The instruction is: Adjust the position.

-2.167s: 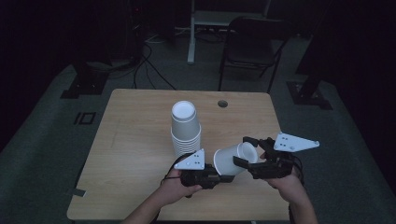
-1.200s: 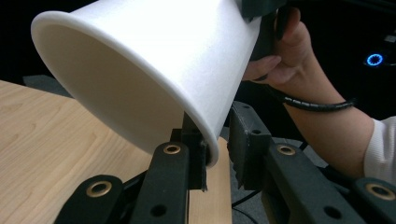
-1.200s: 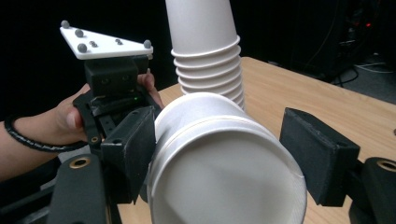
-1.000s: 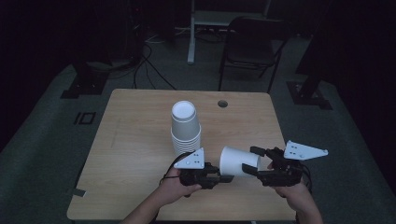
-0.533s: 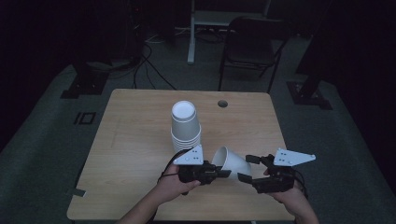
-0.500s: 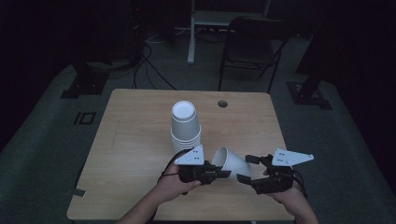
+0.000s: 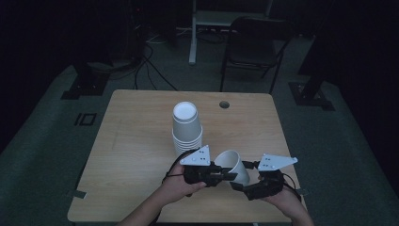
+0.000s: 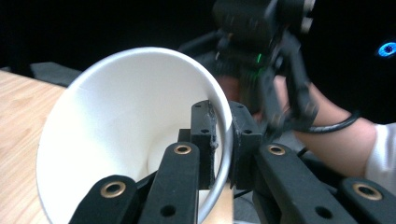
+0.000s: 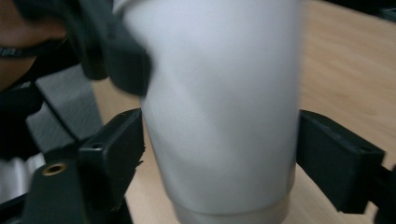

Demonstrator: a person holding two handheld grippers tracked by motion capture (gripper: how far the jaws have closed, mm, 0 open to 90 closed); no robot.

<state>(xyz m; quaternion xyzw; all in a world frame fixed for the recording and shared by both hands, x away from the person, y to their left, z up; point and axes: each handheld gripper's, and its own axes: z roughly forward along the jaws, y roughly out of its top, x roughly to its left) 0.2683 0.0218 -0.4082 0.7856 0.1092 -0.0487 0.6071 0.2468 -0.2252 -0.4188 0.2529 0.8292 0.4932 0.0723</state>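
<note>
Left gripper (image 8: pixel 219 135) is pinched on the cup's (image 7: pixel 234 165) rim, holding it tilted above the table (image 7: pixel 131 141) near the stack (image 7: pixel 187 127), while the right gripper (image 9: pixel 219 154) sits wide around its body, so I'd close gently before releasing the rim.

A stack of cups (image 7: pixel 187 128) stands upright near the middle of the surface (image 7: pixel 131 141), with a round hole (image 7: pixel 224 104) behind it and to its right. In front of the stack, near the front edge, a single cup (image 7: pixel 234 165) lies tilted between the two tools. The left tool (image 7: pixel 225 176) sits at its left, one jaw inside the rim and one outside. The right tool (image 7: pixel 241 184) sits at its right, its jaws on either side of the cup's wall. A chair (image 7: pixel 254 52) stands on the floor behind the surface.
</note>
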